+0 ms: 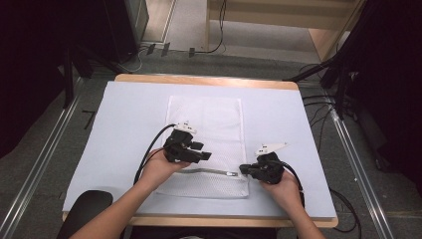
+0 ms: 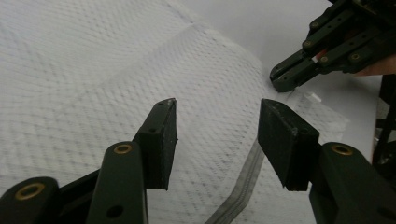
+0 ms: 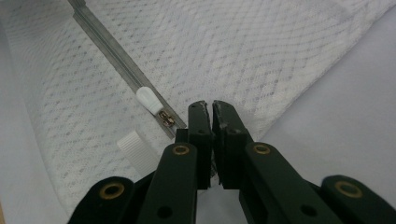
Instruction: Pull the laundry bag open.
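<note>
Risk no. 1 is slippage — the right gripper (image 3: 212, 108) is pinching only a thin edge of the white mesh laundry bag (image 1: 206, 129) just beside the zipper slider (image 3: 164, 117), w/ jaws clenched tight; if the mesh is sliding out, the bag is bunching instead of unzipping. Risk no. 2 — the left gripper (image 2: 217, 140) is hovering over the zipper tape (image 2: 243, 184) w/ jaws released, gripping nothing, so it's liable to grab loose mesh instead. The bag is lying flat mid-table on the white sheet (image 1: 124, 114).
</note>
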### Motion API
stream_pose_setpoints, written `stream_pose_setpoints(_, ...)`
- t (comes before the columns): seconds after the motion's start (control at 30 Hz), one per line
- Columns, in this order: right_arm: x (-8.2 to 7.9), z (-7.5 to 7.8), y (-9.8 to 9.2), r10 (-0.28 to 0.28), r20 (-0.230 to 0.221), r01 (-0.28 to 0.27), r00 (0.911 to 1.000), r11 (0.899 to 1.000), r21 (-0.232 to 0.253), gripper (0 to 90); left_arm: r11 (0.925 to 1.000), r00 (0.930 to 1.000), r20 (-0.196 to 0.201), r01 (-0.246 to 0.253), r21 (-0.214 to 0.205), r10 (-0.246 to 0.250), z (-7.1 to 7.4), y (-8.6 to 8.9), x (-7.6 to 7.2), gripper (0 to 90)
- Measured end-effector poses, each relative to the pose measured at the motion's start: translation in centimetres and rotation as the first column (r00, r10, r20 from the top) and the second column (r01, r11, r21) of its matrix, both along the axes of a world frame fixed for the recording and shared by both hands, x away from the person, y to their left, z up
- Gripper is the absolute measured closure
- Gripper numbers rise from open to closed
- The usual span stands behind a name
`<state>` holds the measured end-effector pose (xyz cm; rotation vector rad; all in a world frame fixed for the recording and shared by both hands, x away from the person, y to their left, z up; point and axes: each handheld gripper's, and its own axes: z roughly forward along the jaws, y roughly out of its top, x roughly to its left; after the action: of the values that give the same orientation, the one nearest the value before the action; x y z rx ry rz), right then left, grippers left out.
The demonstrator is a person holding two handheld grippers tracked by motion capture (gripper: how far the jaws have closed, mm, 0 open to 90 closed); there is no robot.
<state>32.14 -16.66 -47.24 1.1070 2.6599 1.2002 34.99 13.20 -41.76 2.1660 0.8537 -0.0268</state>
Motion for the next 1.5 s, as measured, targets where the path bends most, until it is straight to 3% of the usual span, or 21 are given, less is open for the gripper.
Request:
stream_pose_setpoints(0.27,-0.3,-0.2,0.2,0.014,0.034,-0.013,0.9993,1.000,-0.007,87.7,0.9994,0.9992,-0.020,0.033,-0.003,-0.034,-0.7,-1.3,-0.6,55.7)
stream_pose_setpoints(0.37,-0.4,-0.1,0.2,0.019,0.020,-0.019,0.9996,1.000,-0.009,88.4,0.9986,0.9984,-0.020,0.053,-0.002,-0.053,-0.9,-1.9,-0.8,59.2)
stream_pose_setpoints(0.63,-0.8,0.2,0.5,0.064,0.044,-0.061,0.9970,0.996,-0.060,90.0,0.9967,0.9962,-0.029,0.081,-0.006,-0.081,-1.2,-2.7,-1.0,64.5)
stream_pose_setpoints(0.83,-0.7,-0.2,0.4,0.073,0.074,-0.070,0.9946,0.997,-0.043,90.0,0.9954,0.9949,-0.034,0.096,0.007,-0.095,-1.8,-3.6,-1.2,67.4)
stream_pose_setpoints(0.97,-0.6,-0.5,0.0,0.074,0.063,-0.074,0.9952,0.997,-0.007,90.0,0.9927,0.9911,-0.059,0.120,0.008,-0.120,-2.3,-4.3,-1.3,73.1)
stream_pose_setpoints(1.13,-0.7,-0.4,0.2,0.080,0.075,-0.078,0.9940,0.997,-0.027,90.0,0.9902,0.9886,-0.065,0.137,0.026,-0.135,-2.9,-5.4,-1.4,77.2)
stream_pose_setpoints(1.2,-0.7,-0.4,0.2,0.086,0.084,-0.084,0.9927,0.996,-0.029,90.0,0.9879,0.9881,-0.060,0.145,0.056,-0.141,-3.0,-5.8,-1.3,77.5)
stream_pose_setpoints(1.5,-0.6,-0.4,0.2,0.093,0.084,-0.090,0.9922,0.995,-0.028,90.0,0.9872,0.9861,-0.088,0.147,0.063,-0.141,-3.8,-7.1,-1.3,77.9)
